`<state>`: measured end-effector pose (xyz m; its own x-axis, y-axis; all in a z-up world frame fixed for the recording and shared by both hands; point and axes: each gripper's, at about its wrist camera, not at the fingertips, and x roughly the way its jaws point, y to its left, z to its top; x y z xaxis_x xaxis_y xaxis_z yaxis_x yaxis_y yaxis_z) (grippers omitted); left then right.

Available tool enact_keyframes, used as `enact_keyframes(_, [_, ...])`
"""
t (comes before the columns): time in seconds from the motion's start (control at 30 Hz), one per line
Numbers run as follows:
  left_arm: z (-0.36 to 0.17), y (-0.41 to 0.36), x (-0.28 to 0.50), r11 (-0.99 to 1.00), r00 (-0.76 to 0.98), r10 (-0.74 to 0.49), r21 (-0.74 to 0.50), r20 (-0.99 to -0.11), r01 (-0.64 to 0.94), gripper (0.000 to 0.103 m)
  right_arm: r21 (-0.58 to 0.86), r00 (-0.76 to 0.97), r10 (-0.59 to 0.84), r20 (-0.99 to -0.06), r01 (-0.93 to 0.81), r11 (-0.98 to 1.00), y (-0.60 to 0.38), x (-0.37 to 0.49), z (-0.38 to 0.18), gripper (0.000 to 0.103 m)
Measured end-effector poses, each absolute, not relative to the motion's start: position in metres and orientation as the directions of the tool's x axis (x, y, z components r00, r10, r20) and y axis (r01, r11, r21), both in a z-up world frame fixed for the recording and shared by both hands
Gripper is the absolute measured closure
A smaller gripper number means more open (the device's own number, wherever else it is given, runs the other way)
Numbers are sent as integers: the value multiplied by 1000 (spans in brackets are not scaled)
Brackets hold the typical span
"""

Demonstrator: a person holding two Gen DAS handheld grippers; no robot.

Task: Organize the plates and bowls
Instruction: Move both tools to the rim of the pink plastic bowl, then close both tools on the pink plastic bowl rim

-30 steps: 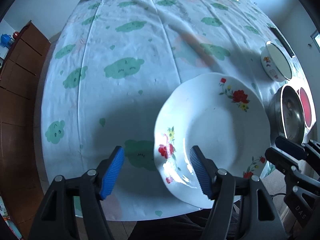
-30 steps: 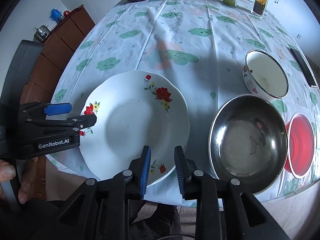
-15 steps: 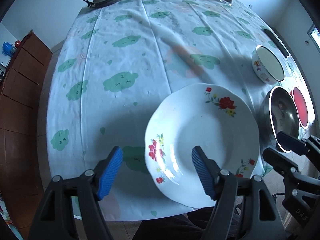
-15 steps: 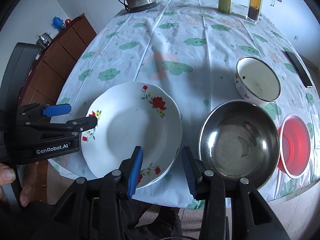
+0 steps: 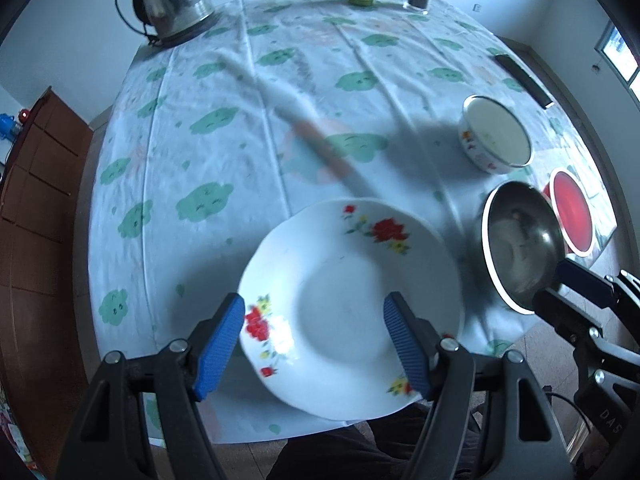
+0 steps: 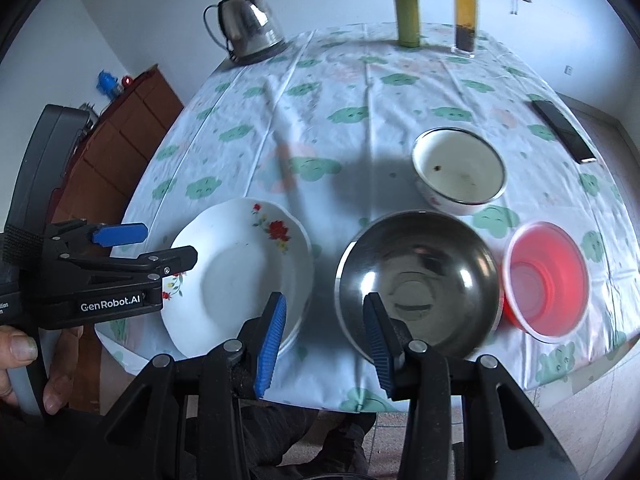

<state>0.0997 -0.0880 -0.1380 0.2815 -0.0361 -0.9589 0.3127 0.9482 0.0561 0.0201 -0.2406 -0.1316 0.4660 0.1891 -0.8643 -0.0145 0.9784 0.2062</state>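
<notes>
A white plate with red flowers point(image 5: 352, 300) point(image 6: 240, 280) lies near the table's front edge. To its right stand a steel bowl point(image 5: 520, 248) point(image 6: 416, 280), a red plastic bowl point(image 5: 570, 212) point(image 6: 544, 280) and, farther back, a white enamel bowl point(image 5: 496, 140) point(image 6: 460, 168). My left gripper point(image 5: 312, 344) point(image 6: 160, 246) hovers open above the plate's near half with nothing between its blue pads. The right gripper point(image 6: 325, 340) point(image 5: 576, 292) hangs open over the gap between plate and steel bowl, holding nothing.
At the far side of the table stand a steel kettle point(image 6: 248, 20), a green bottle point(image 6: 408, 12) and a jar of dark tea point(image 6: 464, 16). A black phone point(image 6: 564, 130) lies at the right edge. A wooden cabinet point(image 5: 32, 184) stands left of the table.
Both grippers have drawn back and up from the table, so more of it shows. The right jaws have widened. The plate and bowls have stayed in place.
</notes>
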Motion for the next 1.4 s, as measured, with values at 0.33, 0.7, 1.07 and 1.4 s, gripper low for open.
enact_keyframes(0.33, [-121,-140,100,923,309,-62,63,-949,378,30,219,517,107,-849,161,962,-317,6,-129,60])
enact_keyframes(0.7, [-119,-170,94,905,325,-77,71,-943,420,30,226,485,13,-875,383,896,-414,-19,-156,60])
enact_keyframes(1.07, [-129,-268,98,836,272,-160,17,-949,549,33,301,488,60,-871,433,850,-449,-25,-178,60])
enact_keyframes(1.4, [-146,-332,105,774,207,-142,22,-968,633,51,325,494,81,-865,432,841,-460,-18,-185,62])
